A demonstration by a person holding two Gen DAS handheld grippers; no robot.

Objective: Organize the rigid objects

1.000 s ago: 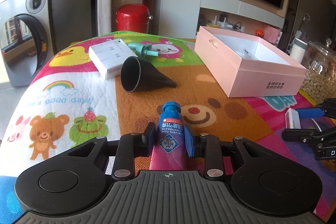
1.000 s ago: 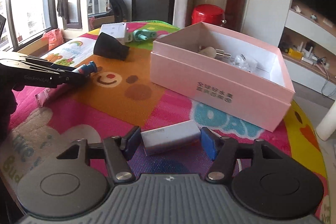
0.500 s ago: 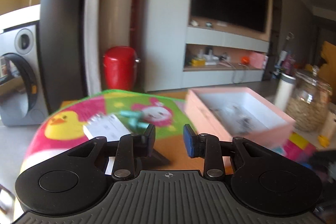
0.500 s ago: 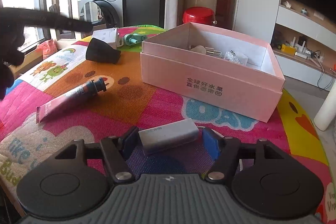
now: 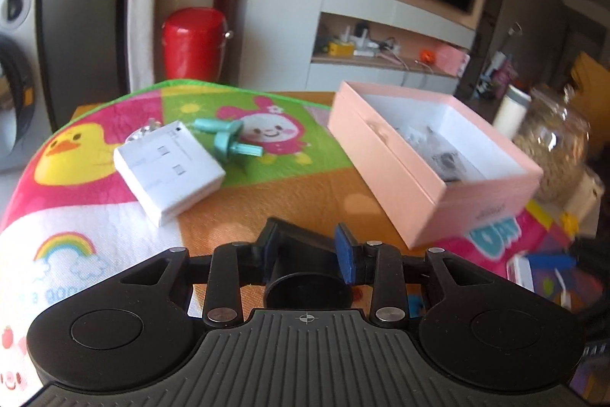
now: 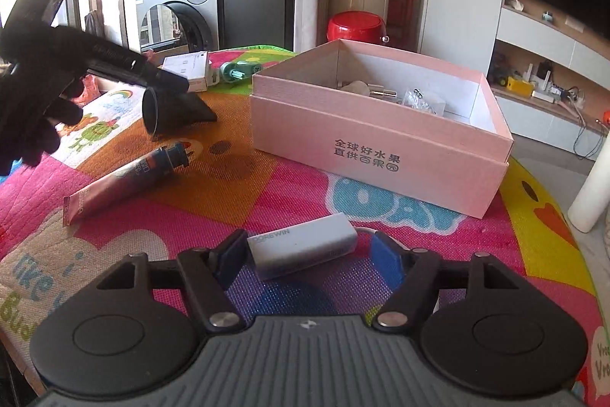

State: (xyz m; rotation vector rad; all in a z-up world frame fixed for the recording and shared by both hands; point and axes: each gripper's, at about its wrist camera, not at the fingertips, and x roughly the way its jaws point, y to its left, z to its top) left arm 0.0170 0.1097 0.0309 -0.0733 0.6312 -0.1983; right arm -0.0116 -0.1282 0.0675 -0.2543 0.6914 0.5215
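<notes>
My left gripper (image 5: 305, 260) straddles a black funnel (image 5: 305, 250) lying on its side on the colourful mat; its jaws are opening and the pads do not clamp it. In the right wrist view that left gripper (image 6: 171, 82), held by a black-gloved hand, hovers at the funnel (image 6: 171, 109). My right gripper (image 6: 307, 256) is opening around a white rectangular block (image 6: 305, 246) that rests on the mat, with a gap at its right end. A pink toothpaste tube (image 6: 126, 182) lies loose. The open pink box (image 6: 381, 155) holds small metal items.
A white flat box (image 5: 167, 170) and a teal plug-like piece (image 5: 228, 140) lie at the mat's far side. A glass jar (image 5: 553, 147) stands right of the pink box (image 5: 431, 201). Beyond the table are a red pot (image 5: 194, 44) and a washing machine (image 6: 183, 18).
My left gripper let go of the toothpaste tube, lifted away and came down around the funnel. My right gripper's jaws widened around the white block, which stayed put.
</notes>
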